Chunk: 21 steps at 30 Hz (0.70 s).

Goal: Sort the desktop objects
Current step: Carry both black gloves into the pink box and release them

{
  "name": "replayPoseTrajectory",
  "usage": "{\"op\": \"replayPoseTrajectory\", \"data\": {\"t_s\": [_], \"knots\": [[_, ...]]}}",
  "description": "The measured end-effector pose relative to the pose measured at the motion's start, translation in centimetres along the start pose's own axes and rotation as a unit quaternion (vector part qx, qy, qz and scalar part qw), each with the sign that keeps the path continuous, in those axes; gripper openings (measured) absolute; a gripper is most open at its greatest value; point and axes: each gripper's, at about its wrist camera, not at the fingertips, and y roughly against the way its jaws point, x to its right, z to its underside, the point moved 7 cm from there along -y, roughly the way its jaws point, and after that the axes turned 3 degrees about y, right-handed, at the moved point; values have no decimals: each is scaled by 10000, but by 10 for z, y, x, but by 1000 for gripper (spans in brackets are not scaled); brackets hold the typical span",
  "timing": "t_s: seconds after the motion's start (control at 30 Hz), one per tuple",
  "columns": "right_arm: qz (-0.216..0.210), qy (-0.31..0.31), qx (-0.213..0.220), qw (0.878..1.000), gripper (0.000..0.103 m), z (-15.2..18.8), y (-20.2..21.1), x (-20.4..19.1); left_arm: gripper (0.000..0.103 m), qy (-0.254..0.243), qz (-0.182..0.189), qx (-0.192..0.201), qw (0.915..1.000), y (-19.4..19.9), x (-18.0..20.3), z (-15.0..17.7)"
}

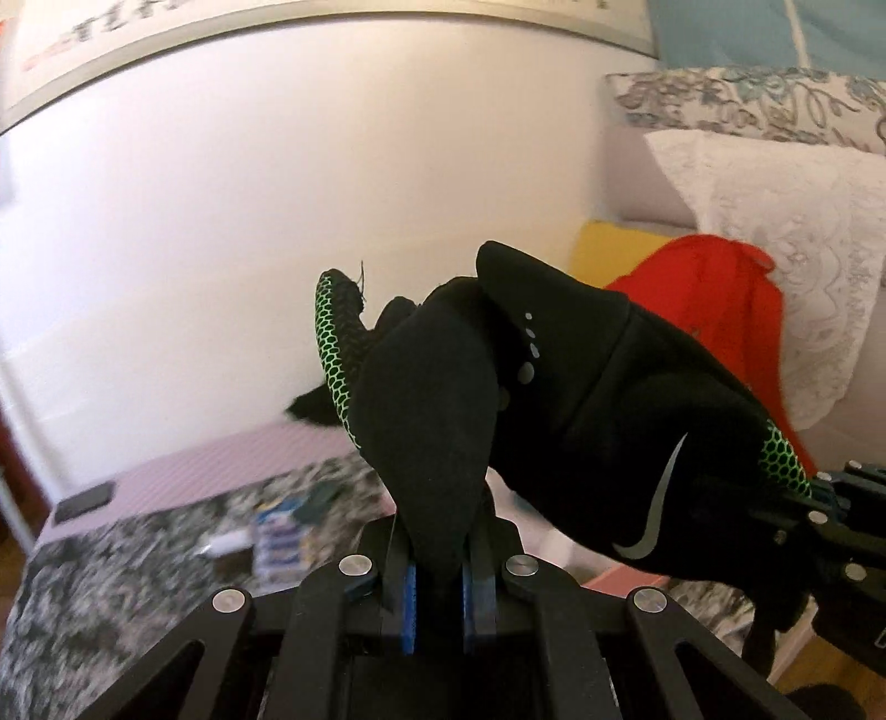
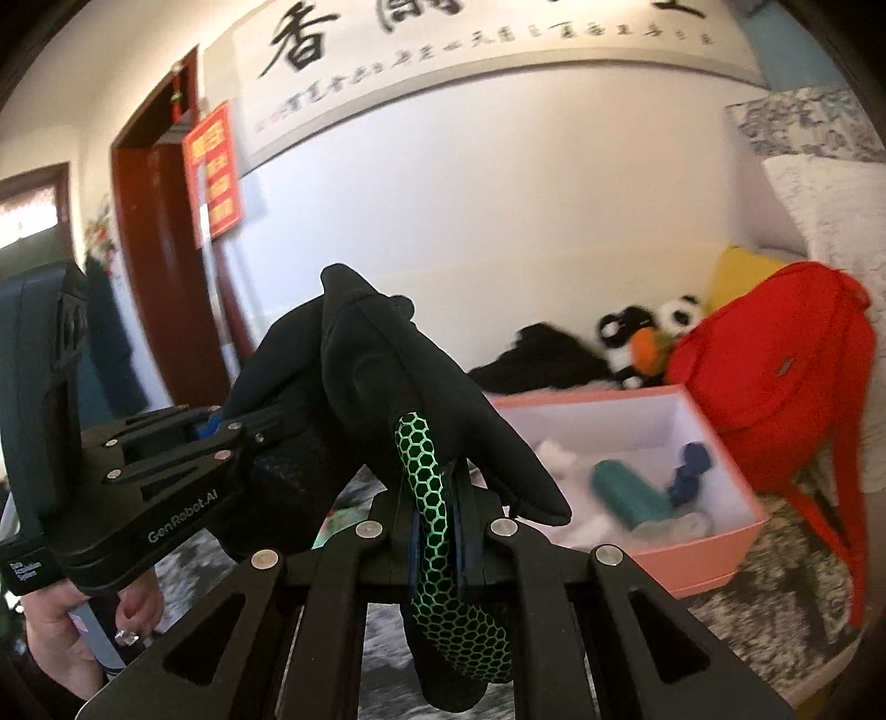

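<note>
The glove [image 2: 387, 376] was matt black cloth with glossy green honeycomb rubber. Behind it, the pink box [image 2: 703, 554] looked like smooth card, beside a red fabric backpack [image 2: 775, 360]. Gripper arms were matt black plastic with bright metal rivets.

place: home bedroom | evidence: pillows [image 1: 775, 221], calligraphy scroll [image 2: 443, 50], plush pandas [image 2: 648, 332], red backpack [image 2: 775, 354]

Black glove [image 1: 554, 399] is covering most of the pink box [image 1: 626, 581] in the left wrist view. Small items on the patterned table [image 1: 111, 581] are smearing into blur, unreadable. Contents of the box in the right wrist view are blurring too. Calligraphy scroll [image 2: 470, 61] is running off the top edge. Red backpack [image 1: 725, 310] is sitting half hidden behind the glove.
</note>
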Motion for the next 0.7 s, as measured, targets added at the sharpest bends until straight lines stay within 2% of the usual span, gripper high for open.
{"op": "replayPoseTrajectory", "data": {"t_s": [0.13,0.33,0.37,0.4,0.43,0.47,0.5,0.57,0.7], "knots": [[371,-207,147,9990,8,-21,-12,55,6,-164,209,-35,9996,-41,28,-20],[657,-533,82,9964,8,-39,-64,132,9,-239,372,-181,9989,-107,50,-37],[683,-566,24,9961,8,-40,-75,143,15,-157,389,-233,9988,-121,49,-37],[738,-608,-124,9953,10,-39,-90,153,18,-33,432,-307,9986,-137,46,-36],[805,-651,-276,9942,13,-37,-105,162,47,36,420,-426,9982,-152,40,-34],[989,-697,-458,9916,25,-34,-117,172,83,81,370,-583,9976,-168,33,-30],[1178,-749,-632,9882,61,-31,-130,181,93,120,315,-660,9973,-178,28,-27],[1488,-902,-680,9824,101,-26,-141,196,97,202,144,-745,9969,-189,14,-22],[1399,-925,-559,9842,101,-25,-146,201,97,470,-57,-861,9952,-194,-19,-11]]}}
